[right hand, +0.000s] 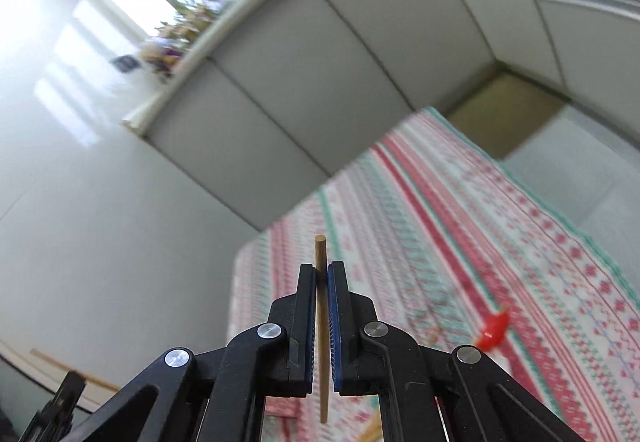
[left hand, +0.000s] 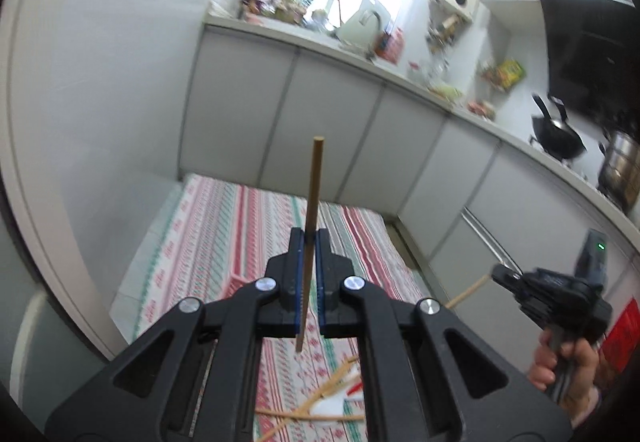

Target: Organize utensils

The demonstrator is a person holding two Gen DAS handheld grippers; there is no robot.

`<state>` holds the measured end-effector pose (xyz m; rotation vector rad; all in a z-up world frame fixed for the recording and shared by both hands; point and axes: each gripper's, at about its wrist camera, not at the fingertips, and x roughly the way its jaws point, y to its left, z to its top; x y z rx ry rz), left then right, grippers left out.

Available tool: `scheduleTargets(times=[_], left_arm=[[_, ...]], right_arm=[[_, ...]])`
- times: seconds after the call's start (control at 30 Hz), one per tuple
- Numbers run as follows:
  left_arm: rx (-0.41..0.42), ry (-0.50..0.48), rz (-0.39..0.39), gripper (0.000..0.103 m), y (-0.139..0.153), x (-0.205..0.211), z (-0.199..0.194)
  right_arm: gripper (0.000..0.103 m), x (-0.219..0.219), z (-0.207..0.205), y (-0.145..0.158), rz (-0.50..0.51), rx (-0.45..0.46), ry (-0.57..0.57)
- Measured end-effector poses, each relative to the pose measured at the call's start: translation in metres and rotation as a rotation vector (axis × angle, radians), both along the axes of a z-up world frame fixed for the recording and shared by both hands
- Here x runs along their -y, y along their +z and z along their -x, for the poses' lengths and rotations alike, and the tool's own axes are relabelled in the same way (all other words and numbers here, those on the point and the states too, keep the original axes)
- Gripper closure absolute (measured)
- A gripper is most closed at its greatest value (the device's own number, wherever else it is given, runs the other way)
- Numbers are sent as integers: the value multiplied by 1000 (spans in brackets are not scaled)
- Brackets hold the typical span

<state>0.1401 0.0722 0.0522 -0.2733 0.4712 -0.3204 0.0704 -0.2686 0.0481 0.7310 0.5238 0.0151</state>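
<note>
My left gripper (left hand: 310,238) is shut on a wooden chopstick (left hand: 314,185) that stands nearly upright between its blue pads, raised above the table. My right gripper (right hand: 321,270) is shut on a second wooden chopstick (right hand: 321,254), also held upright. The right gripper also shows in the left wrist view (left hand: 504,276) at the right, with its chopstick (left hand: 468,292) sticking out leftward. Several loose chopsticks (left hand: 320,398) lie crossed on the patterned tablecloth (left hand: 208,234) below the left gripper, beside a white spoon (left hand: 332,408) and a red utensil (left hand: 356,388).
A red spoon-like piece (right hand: 494,328) lies on the tablecloth at the right. Grey kitchen cabinets (left hand: 328,113) and a cluttered counter run behind the table. A wok (left hand: 558,135) and a steel pot (left hand: 620,165) sit on the stove at far right.
</note>
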Motion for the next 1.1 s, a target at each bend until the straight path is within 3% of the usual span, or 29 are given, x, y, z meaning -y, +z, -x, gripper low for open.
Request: scheduleTargets(times=[0.2,0.5,0.83,1.1], left_arm=[[28,80,-32,97,-10,-5,-21],[96,88,-156,97,-21,6,-40],[-11,74,-201,97,-58,-1,-67],[-71,44,-195,97,-69,3,-73]], right_arm=[[98,-23,-4,17,14,107,39],[98,-63,-26,25,41,202,88],[98,-117,-62,11,172,233,159],[98,-161,-90,-22,297,167,260]])
